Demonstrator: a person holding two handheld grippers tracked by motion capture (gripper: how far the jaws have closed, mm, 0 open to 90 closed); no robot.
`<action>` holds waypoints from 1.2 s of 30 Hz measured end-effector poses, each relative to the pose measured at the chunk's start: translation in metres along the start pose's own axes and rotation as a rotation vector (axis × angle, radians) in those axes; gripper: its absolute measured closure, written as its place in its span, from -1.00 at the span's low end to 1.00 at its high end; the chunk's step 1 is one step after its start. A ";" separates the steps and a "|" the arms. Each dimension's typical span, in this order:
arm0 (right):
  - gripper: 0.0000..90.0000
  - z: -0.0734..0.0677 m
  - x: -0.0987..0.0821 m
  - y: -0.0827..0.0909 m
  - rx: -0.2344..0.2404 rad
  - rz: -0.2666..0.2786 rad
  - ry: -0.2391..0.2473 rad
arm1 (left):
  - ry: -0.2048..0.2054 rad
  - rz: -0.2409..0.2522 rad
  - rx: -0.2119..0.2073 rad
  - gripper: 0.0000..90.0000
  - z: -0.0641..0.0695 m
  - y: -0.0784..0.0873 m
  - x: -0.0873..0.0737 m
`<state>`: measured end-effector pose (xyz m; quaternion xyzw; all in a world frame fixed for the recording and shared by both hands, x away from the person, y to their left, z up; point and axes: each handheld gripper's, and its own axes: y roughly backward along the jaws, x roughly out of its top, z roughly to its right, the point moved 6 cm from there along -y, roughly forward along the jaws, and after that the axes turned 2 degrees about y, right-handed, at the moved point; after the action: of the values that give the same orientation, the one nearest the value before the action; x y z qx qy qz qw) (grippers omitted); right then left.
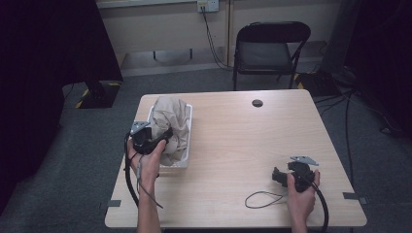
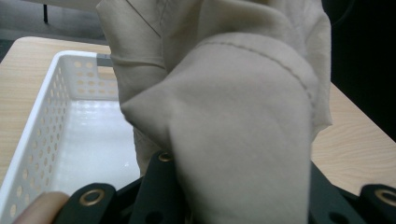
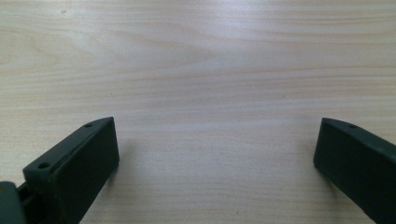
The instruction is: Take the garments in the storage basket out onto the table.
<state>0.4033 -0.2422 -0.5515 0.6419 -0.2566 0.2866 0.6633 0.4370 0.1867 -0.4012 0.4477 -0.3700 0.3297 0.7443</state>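
Note:
A crumpled beige cloth (image 1: 171,118) rises out of a white perforated basket (image 1: 178,163) at the table's left side. My left gripper (image 1: 164,138) is at the basket's near end, shut on a fold of the cloth. In the left gripper view the beige cloth (image 2: 233,116) bulges up between the black jaws of my left gripper (image 2: 233,198) and hangs above the basket (image 2: 56,102), whose floor is bare white. My right gripper (image 1: 277,174) rests low at the table's near right. Its jaws stand wide open over bare wood in the right gripper view (image 3: 217,154).
A black cable loop (image 1: 265,199) lies on the wooden table (image 1: 233,141) just left of the right hand. A round black grommet (image 1: 257,103) sits near the far edge. A black folding chair (image 1: 269,46) stands behind the table.

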 end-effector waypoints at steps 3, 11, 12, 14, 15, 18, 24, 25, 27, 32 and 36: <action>-1.00 0.000 0.000 0.000 0.000 0.000 0.000 | -0.001 0.011 -0.003 0.63 0.002 0.003 0.000; -1.00 0.000 0.000 0.000 0.000 0.000 0.000 | -0.014 0.023 -0.026 0.63 0.011 0.009 -0.001; -1.00 0.000 0.000 0.000 0.000 0.000 0.000 | -0.022 0.022 -0.029 0.63 0.013 0.008 -0.001; -1.00 0.000 0.000 0.000 0.000 0.000 0.000 | -0.026 0.026 -0.030 0.63 0.016 0.009 -0.002; -1.00 0.000 0.000 0.000 0.000 0.000 0.000 | -0.028 0.028 -0.035 0.63 0.018 0.009 -0.002; -1.00 0.000 0.000 0.000 0.000 0.000 0.000 | -0.036 0.033 -0.046 0.63 0.024 0.011 -0.003; -1.00 0.000 0.000 0.000 0.000 0.000 0.000 | -0.049 0.043 -0.065 0.63 0.035 0.015 -0.004; -1.00 0.000 0.000 0.000 0.000 0.000 0.000 | -0.050 0.045 -0.068 0.63 0.037 0.016 -0.005; -1.00 0.000 0.000 0.000 0.000 0.000 0.000 | -0.055 0.048 -0.071 0.63 0.040 0.017 -0.005; -1.00 0.000 0.000 0.000 0.000 0.000 0.000 | -0.064 0.052 -0.082 0.63 0.046 0.018 -0.007; -1.00 0.000 0.000 0.000 0.000 0.000 0.000 | -0.067 0.044 -0.095 0.63 0.054 0.016 -0.011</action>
<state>0.4033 -0.2421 -0.5515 0.6419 -0.2567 0.2867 0.6632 0.4048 0.1420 -0.3865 0.4143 -0.4197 0.3130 0.7444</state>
